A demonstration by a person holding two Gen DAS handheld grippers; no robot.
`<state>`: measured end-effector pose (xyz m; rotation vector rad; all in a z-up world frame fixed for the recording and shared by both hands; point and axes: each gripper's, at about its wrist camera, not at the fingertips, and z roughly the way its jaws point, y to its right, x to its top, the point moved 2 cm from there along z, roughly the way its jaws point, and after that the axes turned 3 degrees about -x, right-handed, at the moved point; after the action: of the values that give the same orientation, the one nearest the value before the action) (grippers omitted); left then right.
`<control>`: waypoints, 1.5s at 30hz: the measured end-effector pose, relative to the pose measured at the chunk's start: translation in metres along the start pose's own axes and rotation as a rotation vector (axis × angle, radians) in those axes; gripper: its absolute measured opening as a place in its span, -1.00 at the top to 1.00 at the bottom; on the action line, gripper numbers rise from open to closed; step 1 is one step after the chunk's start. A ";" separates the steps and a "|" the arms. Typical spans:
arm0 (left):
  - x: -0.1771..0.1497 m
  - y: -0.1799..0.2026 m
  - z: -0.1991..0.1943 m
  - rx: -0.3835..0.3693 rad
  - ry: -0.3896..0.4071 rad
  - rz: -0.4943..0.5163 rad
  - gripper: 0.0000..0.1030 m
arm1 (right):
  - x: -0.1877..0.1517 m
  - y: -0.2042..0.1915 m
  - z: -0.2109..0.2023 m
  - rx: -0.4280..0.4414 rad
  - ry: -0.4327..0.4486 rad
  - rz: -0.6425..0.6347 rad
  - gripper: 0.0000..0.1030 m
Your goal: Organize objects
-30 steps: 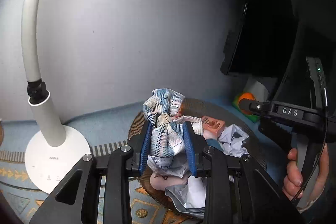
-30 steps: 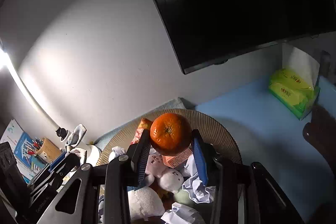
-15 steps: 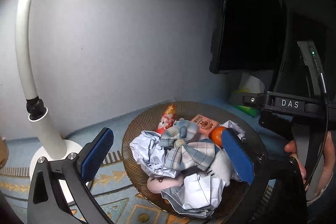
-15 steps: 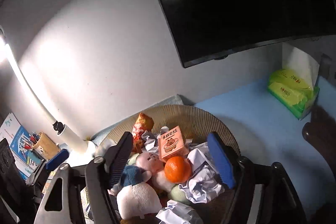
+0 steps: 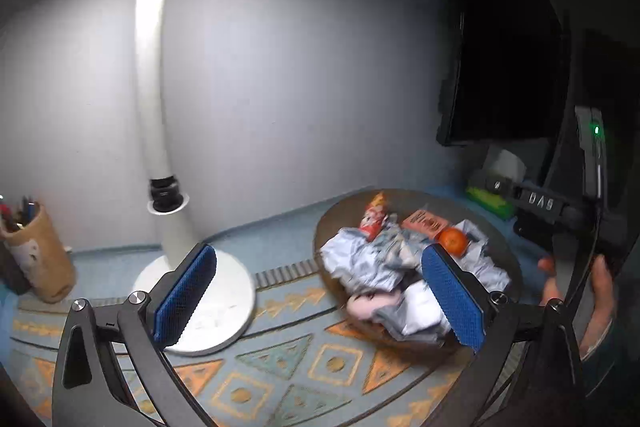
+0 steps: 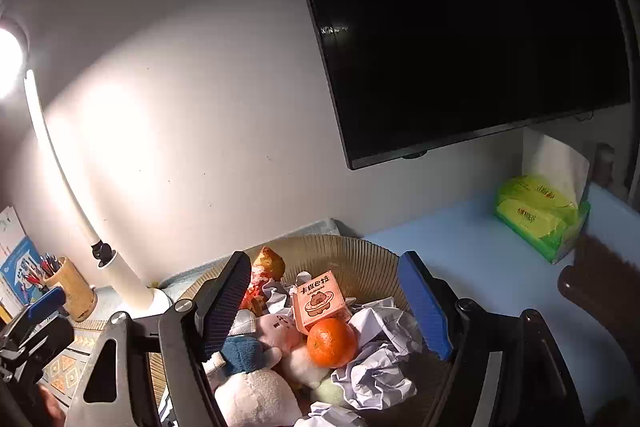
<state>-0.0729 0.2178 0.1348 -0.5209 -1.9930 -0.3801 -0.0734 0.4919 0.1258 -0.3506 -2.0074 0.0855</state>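
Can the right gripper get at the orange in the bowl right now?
Probably yes. The right gripper is open and empty, and the orange lies on top of the pile in the bowl, between its fingers, uncovered. The pink box touches it behind.

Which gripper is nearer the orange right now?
Right. The right gripper hangs open just above the orange, which sits between its fingers in the basket. The left gripper is open too, off toward the lamp side.

Lamp (image 5: 188, 283) apparently beside crowded bowl (image 5: 516, 267)
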 end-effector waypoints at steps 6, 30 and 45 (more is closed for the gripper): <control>-0.040 -0.058 -0.083 0.123 -0.068 -0.093 -0.99 | -0.025 -0.080 -0.050 0.183 -0.072 -0.052 -0.46; -0.198 -0.168 -0.146 0.379 -0.245 -0.439 -0.99 | -0.210 -0.216 -0.049 0.177 -0.357 -0.387 -0.89; -0.211 -0.165 -0.115 0.472 -0.436 -0.403 -1.00 | -0.223 -0.208 -0.017 0.072 -0.509 -0.371 -0.96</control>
<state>0.0159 -0.0201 -0.0089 0.1149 -2.5136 -0.0230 -0.0107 0.2286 -0.0157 0.1099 -2.5312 0.0124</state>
